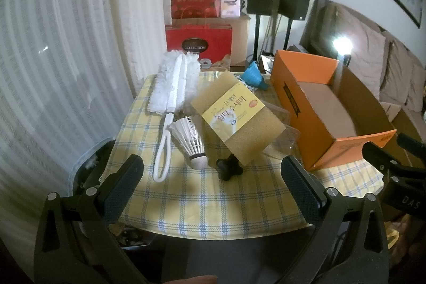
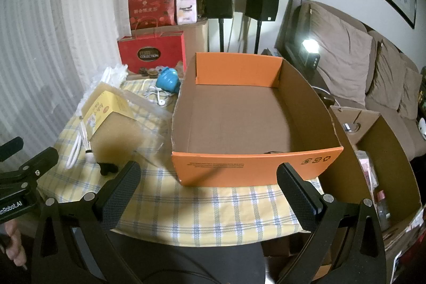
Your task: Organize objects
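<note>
**Mina:** Checked yellow cloth covers the small table, and both tools hang just off its near edge. Why so far back?

**Jo:** My guess is nothing has been chosen yet. The left tool is released, jaws spread wide with nothing between them; the right tool is the same, facing the orange box.

**Mina:** So the box is the target?

**Jo:** Likely. It fills the right half of the table, its floor looks nearly bare, and its open top sits within easy reach of the right tool.

**Mina:** And the loose things?

**Jo:** All left of the box. Nearest, in the lower middle of the left view, a small black knob and a shuttlecock lying on its side. The knob touches the corner of a big yellow sponge, which seems propped on clear packaging.

**Mina:** Further back?

**Jo:** A white duster lies lengthwise, its loop handle towards us. Beyond the sponge sit a blue funnel and, in the right view, white earphones.

**Mina:** First pick?

**Jo:** Probably the knob or shuttlecock: closest and unobstructed.
</note>
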### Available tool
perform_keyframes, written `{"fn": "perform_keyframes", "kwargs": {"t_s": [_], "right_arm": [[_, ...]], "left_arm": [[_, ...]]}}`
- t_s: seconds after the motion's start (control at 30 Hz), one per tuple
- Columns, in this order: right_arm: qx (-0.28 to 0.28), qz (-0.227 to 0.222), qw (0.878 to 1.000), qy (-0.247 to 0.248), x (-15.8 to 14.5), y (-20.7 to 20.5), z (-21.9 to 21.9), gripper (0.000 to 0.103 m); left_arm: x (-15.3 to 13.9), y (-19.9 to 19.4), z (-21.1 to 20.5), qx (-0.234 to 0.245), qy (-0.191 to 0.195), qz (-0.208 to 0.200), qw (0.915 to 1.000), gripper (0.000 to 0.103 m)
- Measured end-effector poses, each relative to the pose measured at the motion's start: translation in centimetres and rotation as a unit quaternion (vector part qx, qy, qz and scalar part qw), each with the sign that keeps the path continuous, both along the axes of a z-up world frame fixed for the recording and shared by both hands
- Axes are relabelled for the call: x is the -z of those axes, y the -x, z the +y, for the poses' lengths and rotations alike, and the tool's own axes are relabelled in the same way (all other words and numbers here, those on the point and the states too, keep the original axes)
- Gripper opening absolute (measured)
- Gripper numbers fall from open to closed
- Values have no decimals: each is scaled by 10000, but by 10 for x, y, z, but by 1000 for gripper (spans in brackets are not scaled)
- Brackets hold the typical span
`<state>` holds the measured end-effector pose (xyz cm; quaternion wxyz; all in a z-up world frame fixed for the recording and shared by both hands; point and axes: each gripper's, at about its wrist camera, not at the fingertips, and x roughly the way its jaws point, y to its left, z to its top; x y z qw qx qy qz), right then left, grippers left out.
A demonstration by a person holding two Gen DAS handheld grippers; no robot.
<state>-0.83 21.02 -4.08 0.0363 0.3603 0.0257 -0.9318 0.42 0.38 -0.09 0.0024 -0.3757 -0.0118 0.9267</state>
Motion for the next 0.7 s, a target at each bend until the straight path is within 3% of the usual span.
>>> {"fn": "perform_keyframes", "kwargs": {"t_s": [0.7], "right_arm": [[1, 10, 10000, -15, 0, 1, 0, 103]], "left_arm": [[4, 7, -2, -12, -47, -16, 10000, 103]]}}
